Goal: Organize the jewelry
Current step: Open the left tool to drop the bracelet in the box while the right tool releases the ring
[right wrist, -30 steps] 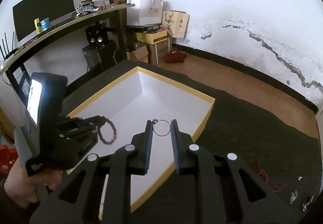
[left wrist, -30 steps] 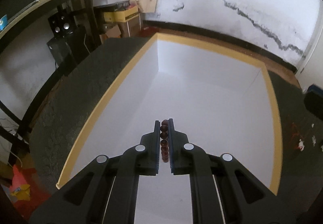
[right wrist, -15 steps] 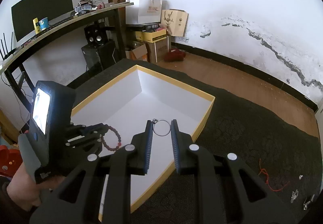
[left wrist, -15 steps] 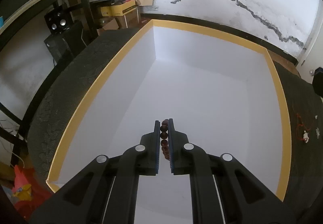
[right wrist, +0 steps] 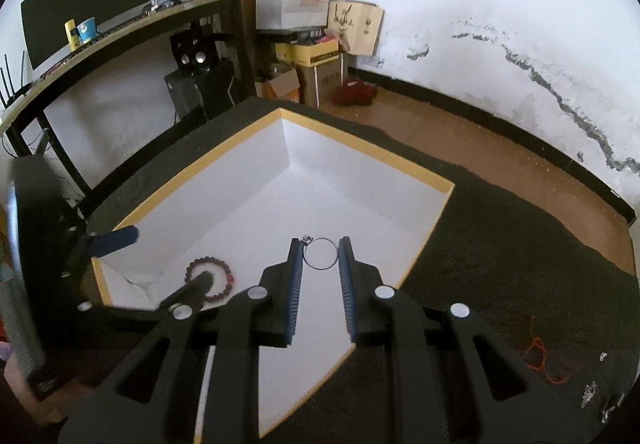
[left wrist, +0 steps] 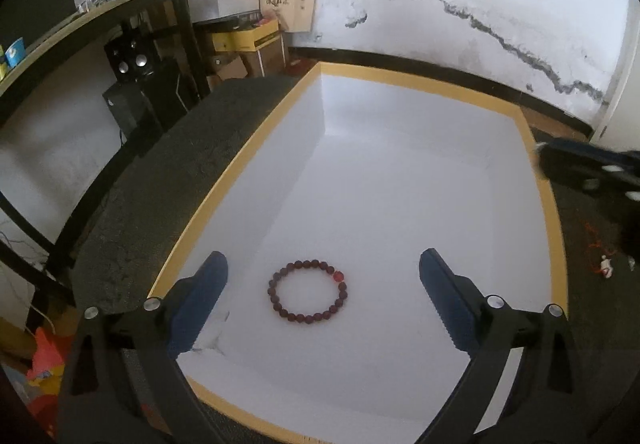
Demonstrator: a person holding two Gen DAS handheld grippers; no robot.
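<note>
A dark red bead bracelet (left wrist: pixel 338 276) lies flat on the floor of the white box with a yellow rim (left wrist: pixel 232 182). My left gripper (left wrist: pixel 323 256) hangs above it, its jaws opening wide, and the pads do not touch the beads. In the right wrist view the bracelet (right wrist: pixel 224 267) is partly hidden behind a left finger (right wrist: pixel 198 284). My right gripper (right wrist: pixel 320 242) is shut on a thin silver ring (right wrist: pixel 307 239) with a small stone. It holds the ring over the box's (right wrist: pixel 360 147) right part.
The box sits on a dark carpet-like mat (right wrist: pixel 500 244). A red cord (right wrist: pixel 540 360) and small loose pieces (left wrist: pixel 606 268) lie on the mat to the right. A curved desk (right wrist: pixel 140 20), speakers and cardboard boxes stand at the back left.
The left gripper went from shut on the bracelet to wide open, and the bracelet dropped flat onto the box floor. The right gripper sank a little, the ring in it.
</note>
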